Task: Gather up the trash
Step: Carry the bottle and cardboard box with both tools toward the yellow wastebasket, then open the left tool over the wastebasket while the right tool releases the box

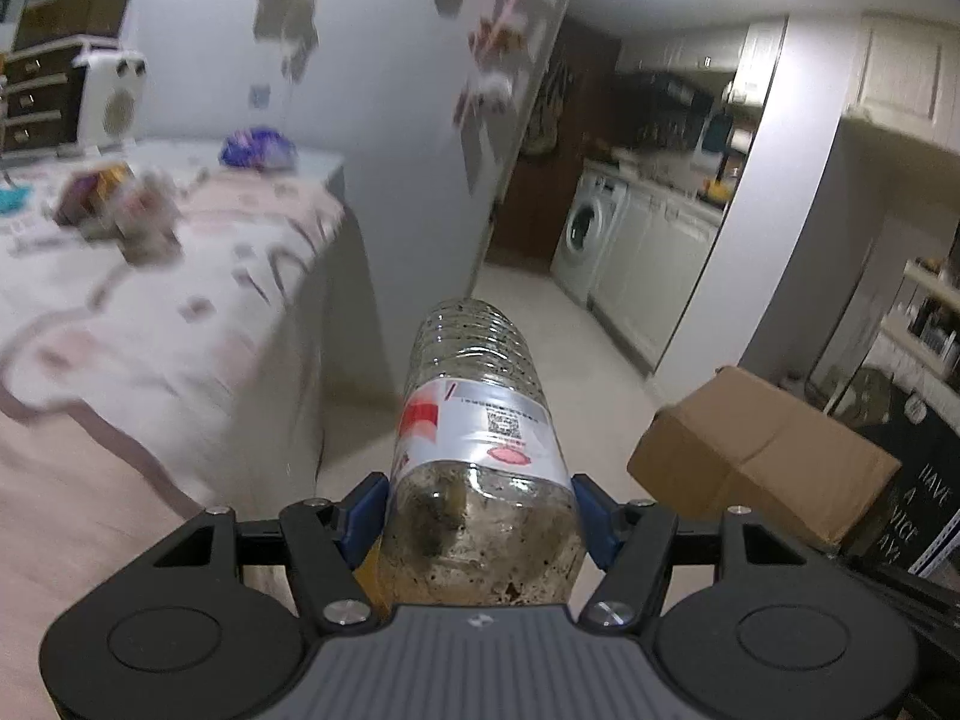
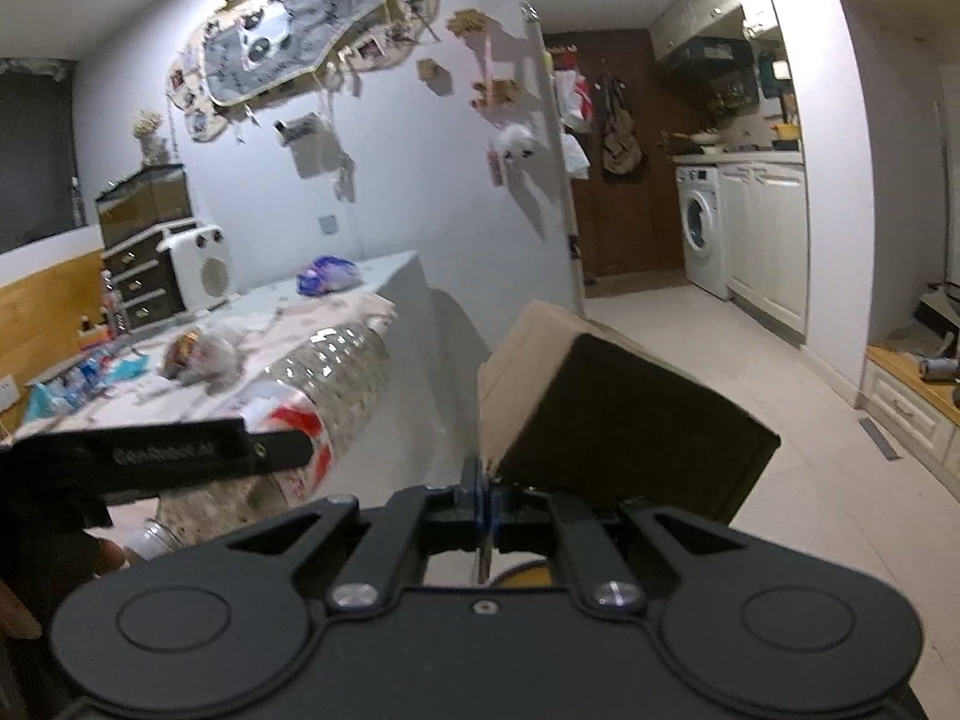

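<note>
While both hands carry trash above the floor, nothing is dropped yet.
Left hand-held gripper (image 1: 480, 516) grasps the plastic bottle (image 1: 477, 438) near its base; it looks light, smooth, easily crushed. Right hand-held gripper (image 2: 483, 495) is clenched on a flap of the cardboard box (image 2: 624, 414), light but stiff, held level.

- The bottle (image 1: 480, 450) is sitting between the left claw's (image 1: 480, 516) fingers, pointing forward.
- The box (image 2: 606, 414) is hanging ahead of the right claw (image 2: 483, 495), right of the bottle.
- The table (image 1: 150, 330) is lying left of both.
- The washer (image 1: 585, 234) is standing far ahead.
</note>
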`<state>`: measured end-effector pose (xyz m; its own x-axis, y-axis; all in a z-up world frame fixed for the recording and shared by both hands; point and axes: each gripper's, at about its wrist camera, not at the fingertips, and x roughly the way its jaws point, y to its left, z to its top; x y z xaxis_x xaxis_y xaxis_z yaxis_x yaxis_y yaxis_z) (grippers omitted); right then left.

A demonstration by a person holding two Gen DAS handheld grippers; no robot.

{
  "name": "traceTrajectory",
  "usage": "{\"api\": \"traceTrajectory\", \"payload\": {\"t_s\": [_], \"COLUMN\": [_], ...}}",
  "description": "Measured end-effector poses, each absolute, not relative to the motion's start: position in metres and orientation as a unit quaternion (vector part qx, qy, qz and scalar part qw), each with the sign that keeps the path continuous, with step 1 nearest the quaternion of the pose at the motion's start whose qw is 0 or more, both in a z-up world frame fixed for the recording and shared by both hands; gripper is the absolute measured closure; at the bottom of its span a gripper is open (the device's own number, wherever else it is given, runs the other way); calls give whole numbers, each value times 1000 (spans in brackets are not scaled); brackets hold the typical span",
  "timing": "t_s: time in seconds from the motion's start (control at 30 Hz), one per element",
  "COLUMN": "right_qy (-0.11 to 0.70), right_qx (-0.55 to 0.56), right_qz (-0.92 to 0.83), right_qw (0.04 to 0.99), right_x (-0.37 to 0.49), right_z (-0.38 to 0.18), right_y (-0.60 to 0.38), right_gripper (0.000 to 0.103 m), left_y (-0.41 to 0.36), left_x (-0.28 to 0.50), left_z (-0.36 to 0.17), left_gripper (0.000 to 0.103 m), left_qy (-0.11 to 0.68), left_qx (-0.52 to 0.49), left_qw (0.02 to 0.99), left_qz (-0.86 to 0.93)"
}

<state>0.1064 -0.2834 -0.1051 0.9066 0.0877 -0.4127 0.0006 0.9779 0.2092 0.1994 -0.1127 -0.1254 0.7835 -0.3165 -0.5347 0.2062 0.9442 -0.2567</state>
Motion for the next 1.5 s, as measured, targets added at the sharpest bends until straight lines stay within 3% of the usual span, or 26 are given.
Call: {"api": "traceTrajectory", "payload": {"t_s": [0.37, 0.93, 1.27, 1.5], "right_qy": [288, 339, 405, 415], "right_qx": [129, 251, 299, 282], "right_qz": [-4, -13, -35, -5], "right_qw": [949, 907, 863, 865], "right_x": [149, 287, 358, 390], "right_z": [-182, -322, -430, -446], "right_y": [-334, -382, -363, -345], "right_gripper": [100, 100, 100, 100], "left_y": [-163, -207, -186, -183], "left_x": [286, 460, 502, 521], "left_z": [-196, -381, -487, -534], "left_gripper": [37, 37, 37, 37], "left_qy": [375, 501, 565, 591], "left_qx": [-113, -68, -63, -48], "left_qw": [913, 860, 820, 803], "left_qz": [-111, -68, -66, -61]}}
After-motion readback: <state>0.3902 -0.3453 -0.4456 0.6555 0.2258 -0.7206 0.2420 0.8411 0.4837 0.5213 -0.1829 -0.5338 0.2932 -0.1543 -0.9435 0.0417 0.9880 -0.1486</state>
